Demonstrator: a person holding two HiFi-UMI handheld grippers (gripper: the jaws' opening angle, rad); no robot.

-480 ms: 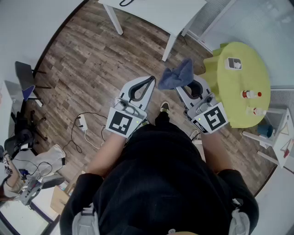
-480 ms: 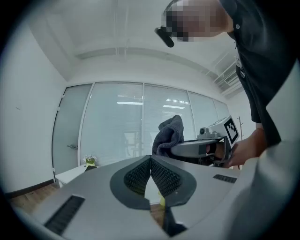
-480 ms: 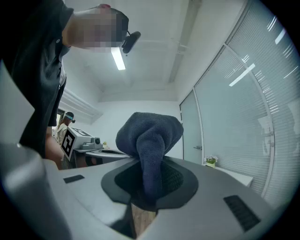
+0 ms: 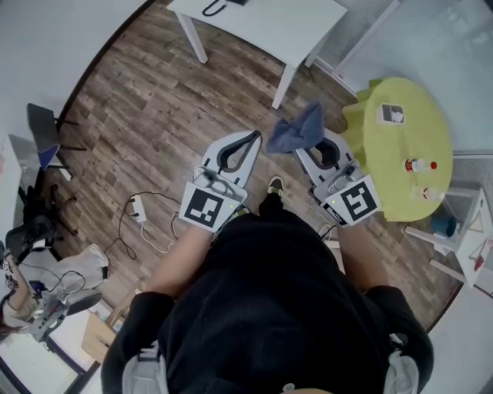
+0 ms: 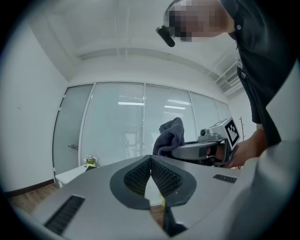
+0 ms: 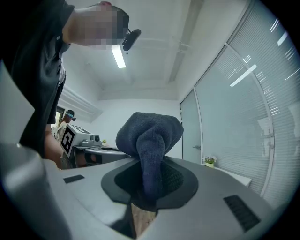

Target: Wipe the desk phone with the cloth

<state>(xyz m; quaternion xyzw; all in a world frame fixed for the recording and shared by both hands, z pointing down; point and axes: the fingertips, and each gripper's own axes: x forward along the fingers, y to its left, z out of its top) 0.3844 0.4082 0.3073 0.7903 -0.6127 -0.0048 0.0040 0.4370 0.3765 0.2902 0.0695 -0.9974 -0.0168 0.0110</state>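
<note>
Carrying, not yet wiping: cloth [image 6: 149, 138] pinched fast in the right tool [image 6: 151, 180], left tool [image 5: 151, 173] closed on nothing, what may be the desk phone [image 4: 218, 6] dark on the white worktop [image 4: 285, 23] well ahead, needing next an approach and lowering

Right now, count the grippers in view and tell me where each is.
2. The left gripper is in front of the person, shut and empty; the right gripper beside it grips the blue cloth.
</note>
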